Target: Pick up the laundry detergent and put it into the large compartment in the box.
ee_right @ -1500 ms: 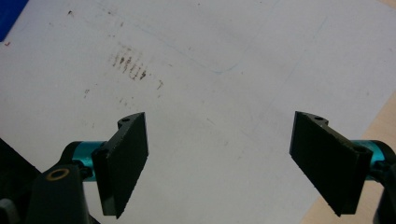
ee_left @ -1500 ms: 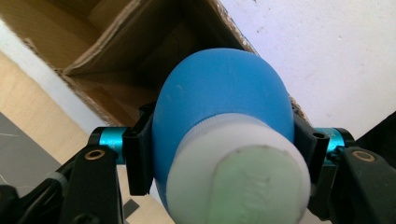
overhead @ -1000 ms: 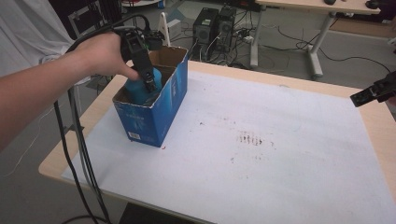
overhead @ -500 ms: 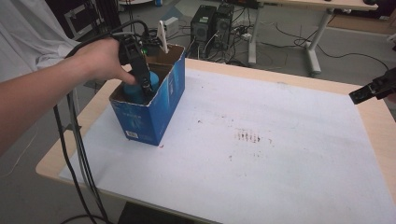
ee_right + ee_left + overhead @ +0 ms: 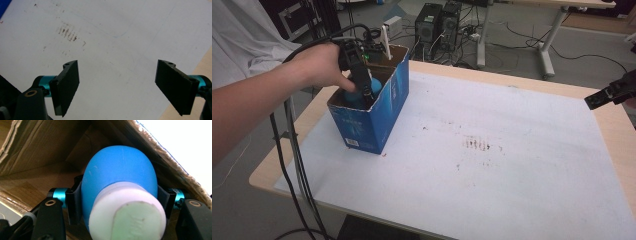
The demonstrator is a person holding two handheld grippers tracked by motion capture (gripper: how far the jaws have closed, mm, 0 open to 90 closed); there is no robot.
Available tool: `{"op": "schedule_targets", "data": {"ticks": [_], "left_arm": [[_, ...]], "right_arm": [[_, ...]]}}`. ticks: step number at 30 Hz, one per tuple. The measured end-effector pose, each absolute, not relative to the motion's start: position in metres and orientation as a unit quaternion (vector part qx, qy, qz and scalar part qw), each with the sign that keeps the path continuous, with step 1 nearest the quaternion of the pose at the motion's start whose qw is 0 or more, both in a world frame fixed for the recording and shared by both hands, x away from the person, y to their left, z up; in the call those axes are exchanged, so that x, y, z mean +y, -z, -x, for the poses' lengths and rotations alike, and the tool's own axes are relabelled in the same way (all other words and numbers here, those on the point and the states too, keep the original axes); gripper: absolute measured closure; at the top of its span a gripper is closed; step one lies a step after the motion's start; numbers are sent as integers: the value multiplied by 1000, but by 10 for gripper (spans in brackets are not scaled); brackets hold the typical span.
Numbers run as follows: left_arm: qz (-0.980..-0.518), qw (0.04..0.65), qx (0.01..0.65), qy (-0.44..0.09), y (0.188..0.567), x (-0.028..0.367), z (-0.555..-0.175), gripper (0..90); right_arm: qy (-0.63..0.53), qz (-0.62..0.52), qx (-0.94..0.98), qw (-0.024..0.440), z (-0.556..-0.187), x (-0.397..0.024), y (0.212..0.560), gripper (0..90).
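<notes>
The blue bottle with its white cap sits inside the blue cardboard box near the tabletop's left edge, clenched between the left gripper's jaws. Lifted askew, it could catch the torn rim and tip the box. The right gripper hangs released over the right edge.

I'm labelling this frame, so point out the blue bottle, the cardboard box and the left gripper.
blue bottle (image 5: 117, 167): left gripper view, on its rounded blue body.
cardboard box (image 5: 364, 127): high view, on its blue outer front wall.
left gripper (image 5: 119, 202): left gripper view, midway between the fingertips that clamp the bottle.
</notes>
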State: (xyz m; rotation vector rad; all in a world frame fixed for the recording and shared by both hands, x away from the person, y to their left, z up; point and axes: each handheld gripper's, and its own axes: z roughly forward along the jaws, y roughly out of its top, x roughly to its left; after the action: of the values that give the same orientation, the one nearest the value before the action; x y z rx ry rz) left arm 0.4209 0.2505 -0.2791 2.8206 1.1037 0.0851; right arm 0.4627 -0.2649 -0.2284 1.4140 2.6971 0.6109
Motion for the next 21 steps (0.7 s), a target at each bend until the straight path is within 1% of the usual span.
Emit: {"op": "schedule_targets", "data": {"ticks": [21], "left_arm": [[-928, 48, 368, -30, 281, 252, -423, 365]], "right_arm": [[-195, -458, 867, 18, -462, -268, 229, 189]]}}
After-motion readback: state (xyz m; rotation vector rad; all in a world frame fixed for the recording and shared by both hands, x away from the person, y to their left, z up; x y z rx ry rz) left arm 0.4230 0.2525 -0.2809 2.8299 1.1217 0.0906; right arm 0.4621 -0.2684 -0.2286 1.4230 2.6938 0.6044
